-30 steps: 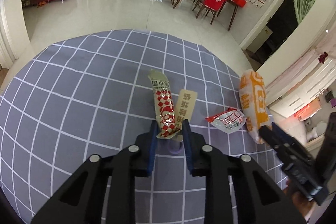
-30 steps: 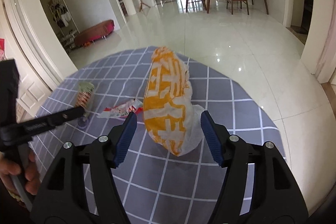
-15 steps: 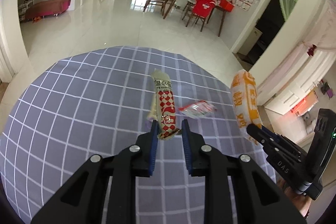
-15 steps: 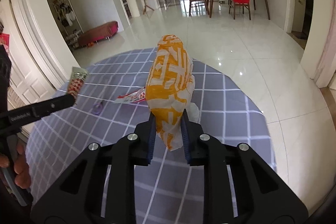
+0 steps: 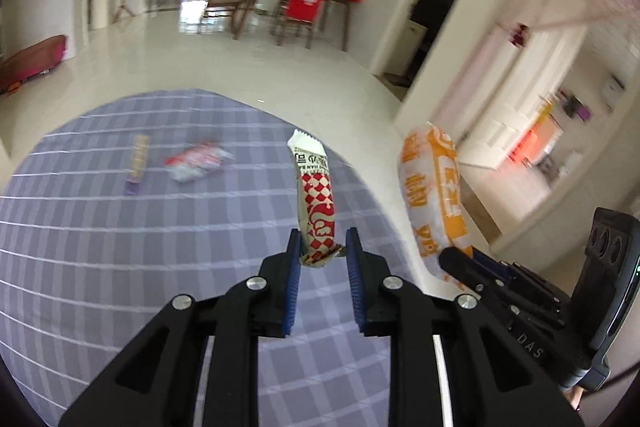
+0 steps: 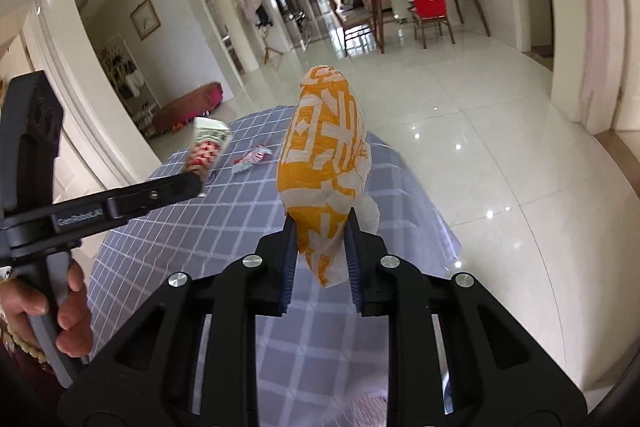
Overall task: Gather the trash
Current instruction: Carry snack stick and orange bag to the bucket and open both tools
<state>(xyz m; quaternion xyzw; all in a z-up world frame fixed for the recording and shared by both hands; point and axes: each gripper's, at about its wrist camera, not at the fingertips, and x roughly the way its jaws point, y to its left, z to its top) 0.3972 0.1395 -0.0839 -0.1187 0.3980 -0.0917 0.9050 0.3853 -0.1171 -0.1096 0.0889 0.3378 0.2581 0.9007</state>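
Observation:
My left gripper point(image 5: 320, 247) is shut on the lower end of a red-and-white checked wrapper point(image 5: 314, 195), which stands up above the grey checked tablecloth point(image 5: 120, 267). My right gripper point(image 6: 320, 239) is shut on an orange-and-white crumpled bag point(image 6: 324, 155), lifted off the cloth. In the left wrist view that bag point(image 5: 434, 191) hangs at the right, over the table's edge. The right wrist view shows the checked wrapper point(image 6: 208, 147) in the left gripper at the left. A red-and-white packet point(image 5: 198, 161) and a yellow-and-purple strip point(image 5: 136, 163) lie on the cloth, blurred.
The round table's edge point(image 6: 436, 211) drops to a glossy white floor point(image 6: 500, 155). A person's hand point(image 6: 64, 303) grips the left tool's handle. Dining table and chairs point(image 5: 304, 7) stand far back, and a doorway and white doors point(image 5: 520, 99) are at the right.
Both grippers rose and swung right with their trash. The right gripper went from open around the orange bag to shut on it and lifted it. The strip and packet now lie farther left.

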